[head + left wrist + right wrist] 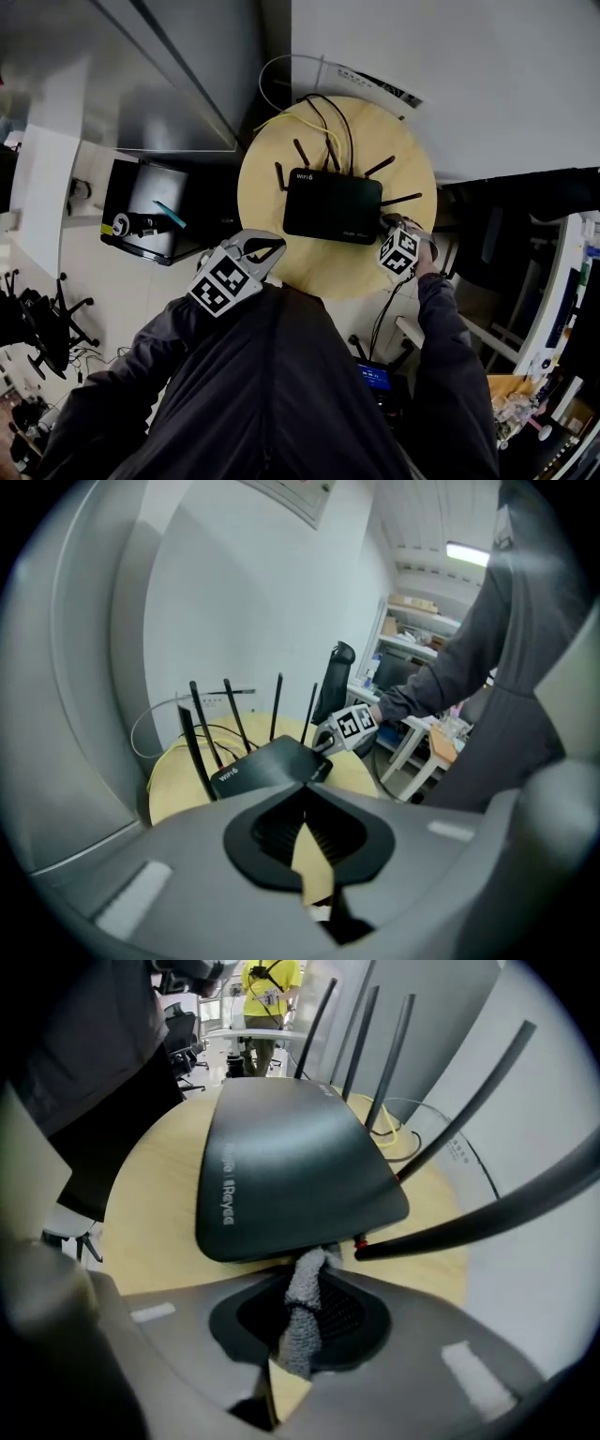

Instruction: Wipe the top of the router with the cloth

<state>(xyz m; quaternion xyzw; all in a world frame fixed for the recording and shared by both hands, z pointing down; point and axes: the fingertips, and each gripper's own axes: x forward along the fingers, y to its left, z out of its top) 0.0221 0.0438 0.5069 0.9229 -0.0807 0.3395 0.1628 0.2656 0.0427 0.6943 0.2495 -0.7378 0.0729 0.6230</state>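
Head view, leftmost: a black box (pixel 141 202) on the floor holds a teal stick-like item (pixel 171 214). The left gripper (pixel 265 248) hovers at the round table (pixel 328 267) edge, jaws together with nothing between them. The router (pixel 333 206) sits mid-table, and the right gripper (pixel 394 225) pinches the grey cloth (pixel 302 1316) at its near right corner.

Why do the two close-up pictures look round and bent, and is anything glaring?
Left gripper view: a wide-angle lens bows straight edges and darkens the corners. Right gripper view: same bending, with a soft sheen on the router top. Head view: dim overall.
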